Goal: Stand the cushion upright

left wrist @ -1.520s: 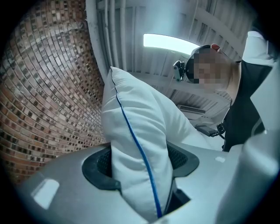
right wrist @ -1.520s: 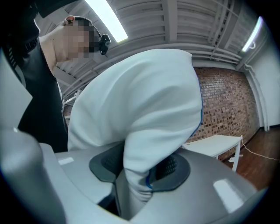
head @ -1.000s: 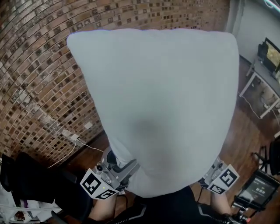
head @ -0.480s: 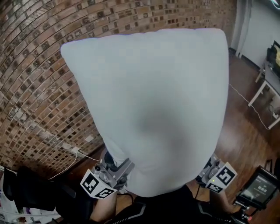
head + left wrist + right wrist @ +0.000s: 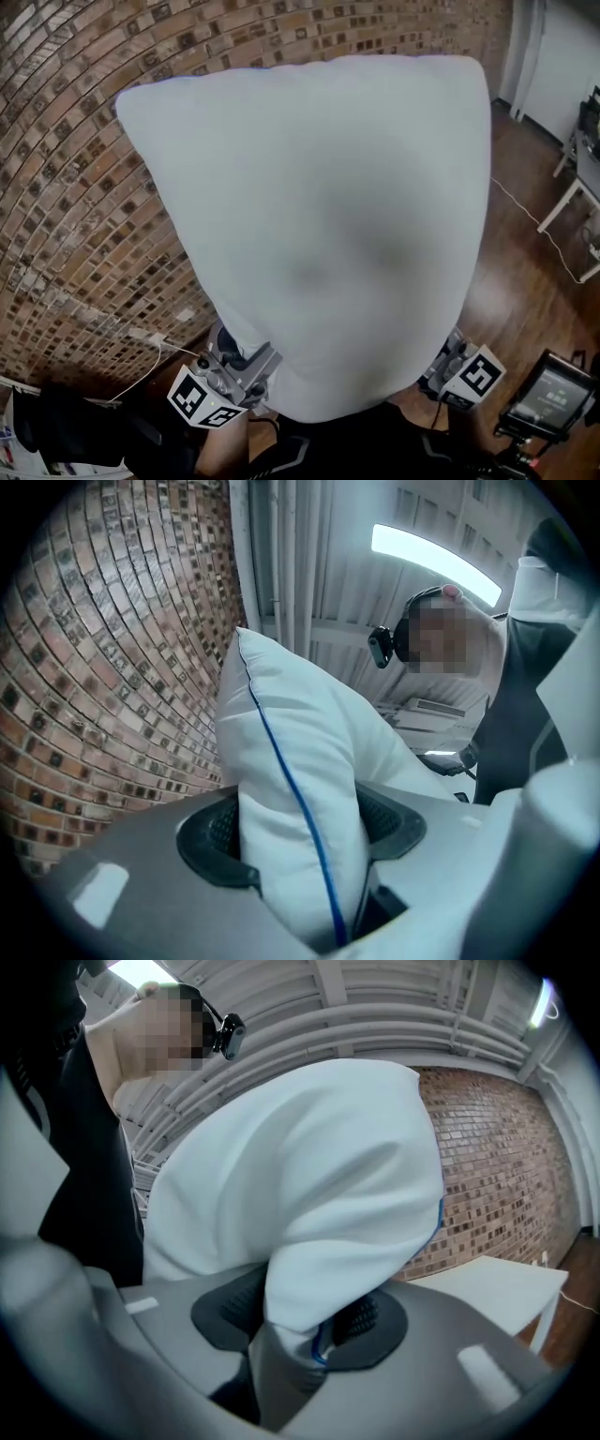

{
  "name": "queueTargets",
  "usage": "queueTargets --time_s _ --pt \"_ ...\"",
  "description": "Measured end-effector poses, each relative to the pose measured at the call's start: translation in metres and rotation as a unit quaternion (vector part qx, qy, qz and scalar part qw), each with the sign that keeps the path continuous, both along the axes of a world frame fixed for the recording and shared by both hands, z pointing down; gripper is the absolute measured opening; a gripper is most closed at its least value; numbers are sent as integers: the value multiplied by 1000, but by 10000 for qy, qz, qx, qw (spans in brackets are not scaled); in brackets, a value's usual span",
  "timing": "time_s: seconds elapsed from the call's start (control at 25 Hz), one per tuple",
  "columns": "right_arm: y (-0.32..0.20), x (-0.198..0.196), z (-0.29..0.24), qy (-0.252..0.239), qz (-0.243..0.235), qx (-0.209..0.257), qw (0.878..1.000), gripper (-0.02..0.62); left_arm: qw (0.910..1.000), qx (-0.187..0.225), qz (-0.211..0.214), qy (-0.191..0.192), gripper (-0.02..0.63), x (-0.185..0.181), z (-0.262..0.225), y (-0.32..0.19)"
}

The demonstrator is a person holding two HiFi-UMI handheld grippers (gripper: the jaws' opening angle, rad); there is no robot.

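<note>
A large white cushion [image 5: 328,225] with blue piping hangs in the air in front of me and fills most of the head view. My left gripper [image 5: 246,361] is shut on its lower left corner; in the left gripper view the cushion [image 5: 291,799] is squeezed between the dark pads [image 5: 214,832]. My right gripper [image 5: 441,361] is shut on the lower right corner, and the right gripper view shows the cushion [image 5: 309,1204] bunched between its pads [image 5: 367,1316]. Both sets of fingertips are hidden behind the cushion in the head view.
A brick wall [image 5: 84,141] stands close on the left and ahead. Dark wooden floor [image 5: 525,272] lies to the right, with a white table leg [image 5: 561,197] at the edge. A white cable [image 5: 150,342] runs along the wall's foot. A small screen device [image 5: 548,403] sits at lower right.
The cushion and both grippers have swung toward the brick wall, which now fills more of the head view; the room at the right has slid away. Both grips are unchanged.
</note>
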State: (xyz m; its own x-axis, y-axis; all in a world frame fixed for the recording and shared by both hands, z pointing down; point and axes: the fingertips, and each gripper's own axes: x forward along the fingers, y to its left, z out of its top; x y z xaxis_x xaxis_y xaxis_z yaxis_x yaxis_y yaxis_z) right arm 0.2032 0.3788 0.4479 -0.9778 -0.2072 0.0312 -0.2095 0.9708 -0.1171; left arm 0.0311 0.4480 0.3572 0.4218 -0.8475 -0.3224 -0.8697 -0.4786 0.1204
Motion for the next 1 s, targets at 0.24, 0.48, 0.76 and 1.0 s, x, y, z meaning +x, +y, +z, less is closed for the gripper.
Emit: queueTargets --time_s 0.24,0.48,0.76,1.0 --pt "-40 -38 -2 -48 173 55 9998 170 9997 131 180 -45 279 -37 -3 -43" --pt "-73 -101 -12 -218 434 138 9987 170 9985 248 450 -171 279 -102 -12 -80" --pt "-106 -174 -13 -3 635 167 9978 170 9975 312 627 -77 279 -176 -17 -121" --pt "-128 -197 -6 159 704 66 9974 172 9969 196 759 37 278 -201 -8 -147"
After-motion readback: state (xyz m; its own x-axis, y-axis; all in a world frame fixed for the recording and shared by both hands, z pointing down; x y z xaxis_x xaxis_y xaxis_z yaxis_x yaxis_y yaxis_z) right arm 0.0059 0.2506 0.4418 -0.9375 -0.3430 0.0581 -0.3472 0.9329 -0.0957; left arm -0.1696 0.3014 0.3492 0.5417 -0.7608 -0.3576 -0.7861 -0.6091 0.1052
